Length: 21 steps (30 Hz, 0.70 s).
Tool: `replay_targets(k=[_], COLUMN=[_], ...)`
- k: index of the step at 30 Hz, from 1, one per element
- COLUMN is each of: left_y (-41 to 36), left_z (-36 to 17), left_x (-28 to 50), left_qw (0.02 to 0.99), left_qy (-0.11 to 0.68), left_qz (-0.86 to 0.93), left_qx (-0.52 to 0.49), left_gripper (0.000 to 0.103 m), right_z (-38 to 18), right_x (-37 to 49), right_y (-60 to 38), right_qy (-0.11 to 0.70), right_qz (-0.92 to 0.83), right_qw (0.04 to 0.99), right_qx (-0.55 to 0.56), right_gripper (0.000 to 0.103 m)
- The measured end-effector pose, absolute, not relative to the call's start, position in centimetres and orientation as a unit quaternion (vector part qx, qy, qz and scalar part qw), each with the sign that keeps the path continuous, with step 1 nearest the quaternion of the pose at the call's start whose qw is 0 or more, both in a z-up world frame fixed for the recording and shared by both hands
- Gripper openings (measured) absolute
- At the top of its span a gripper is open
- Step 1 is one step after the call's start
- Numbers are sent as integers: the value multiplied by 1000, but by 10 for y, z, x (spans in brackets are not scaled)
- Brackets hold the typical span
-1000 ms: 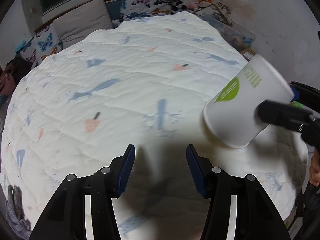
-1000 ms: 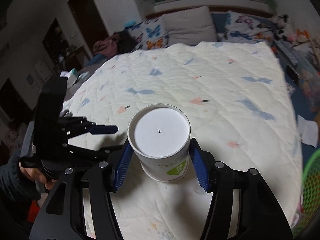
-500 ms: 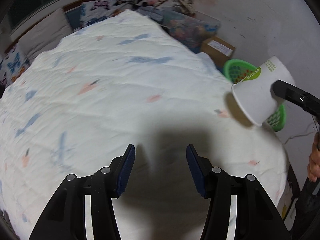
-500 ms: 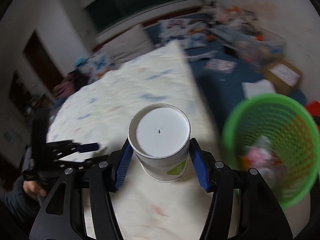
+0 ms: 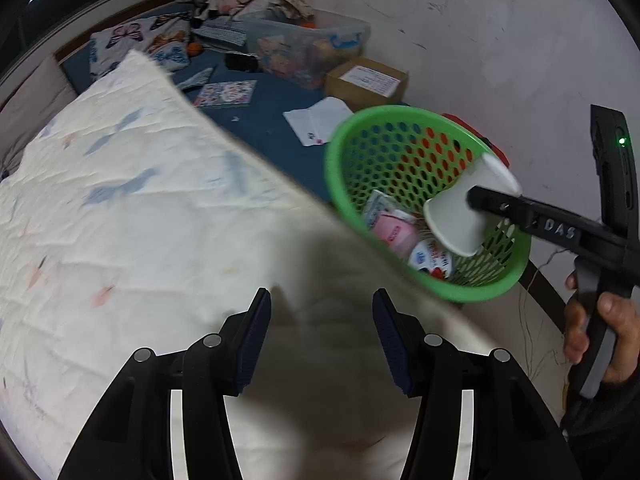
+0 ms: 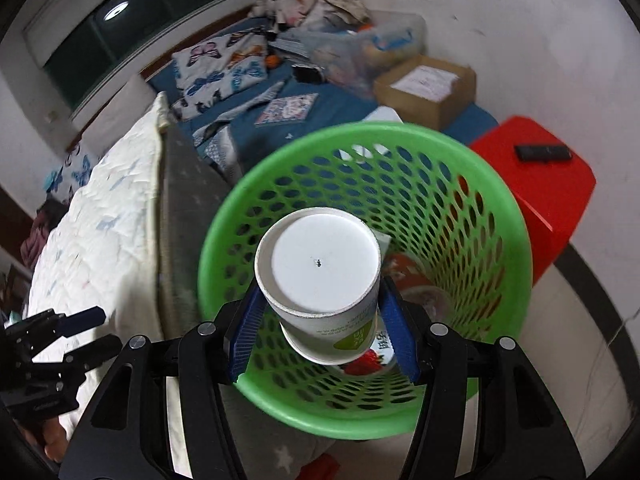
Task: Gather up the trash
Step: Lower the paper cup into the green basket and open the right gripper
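Observation:
My right gripper [image 6: 320, 340] is shut on a white paper cup [image 6: 318, 268] with a green label, its base turned toward the camera. The cup hangs over the mouth of a green mesh basket [image 6: 516, 236] that holds wrappers and other trash. In the left wrist view the same paper cup [image 5: 460, 216] sits in the right gripper's fingers [image 5: 520, 210] above the green basket [image 5: 340, 184]. My left gripper [image 5: 322, 340] is open with nothing between its blue pads, above the corner of the white quilted bed [image 5: 120, 208].
A red stool [image 6: 536, 184] with a dark remote on it stands right behind the basket. A cardboard box [image 6: 428, 84], a clear storage bin [image 5: 304, 46], papers and pillows lie on the blue mat by the wall. A hand [image 5: 592, 332] grips the right tool's handle.
Both grippers swept right from over the bed to its edge. The cup, still held, went from above the quilt to above the basket. The left gripper stayed open.

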<state>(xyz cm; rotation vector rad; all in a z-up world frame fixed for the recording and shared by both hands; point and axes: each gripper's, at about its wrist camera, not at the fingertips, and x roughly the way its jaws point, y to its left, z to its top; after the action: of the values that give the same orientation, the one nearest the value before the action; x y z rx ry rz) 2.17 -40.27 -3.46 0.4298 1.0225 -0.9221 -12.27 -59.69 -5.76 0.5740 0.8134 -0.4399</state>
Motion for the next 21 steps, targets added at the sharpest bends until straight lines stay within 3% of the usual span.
replay_targets(k=[8,12,21], left_y=[-447,-446,-429], left_z=[-42,-40,-32], left_x=[10,9,9], left_qw=[744,745,748], left_qy=[465,468,466], left_qz=[-430,-428,-426], left_qx=[211,209,203], left_gripper=[52,52,58], right_z=[-58,-51,-34], right_x=[-129,-133,-151], right_y=[-605,-608,-589], right_qy=[387,384,378], right_qz=[-213,-216,-201], right_qw=[853,856,867], right_qx=[277,270,254], right_gripper=[59,67,73])
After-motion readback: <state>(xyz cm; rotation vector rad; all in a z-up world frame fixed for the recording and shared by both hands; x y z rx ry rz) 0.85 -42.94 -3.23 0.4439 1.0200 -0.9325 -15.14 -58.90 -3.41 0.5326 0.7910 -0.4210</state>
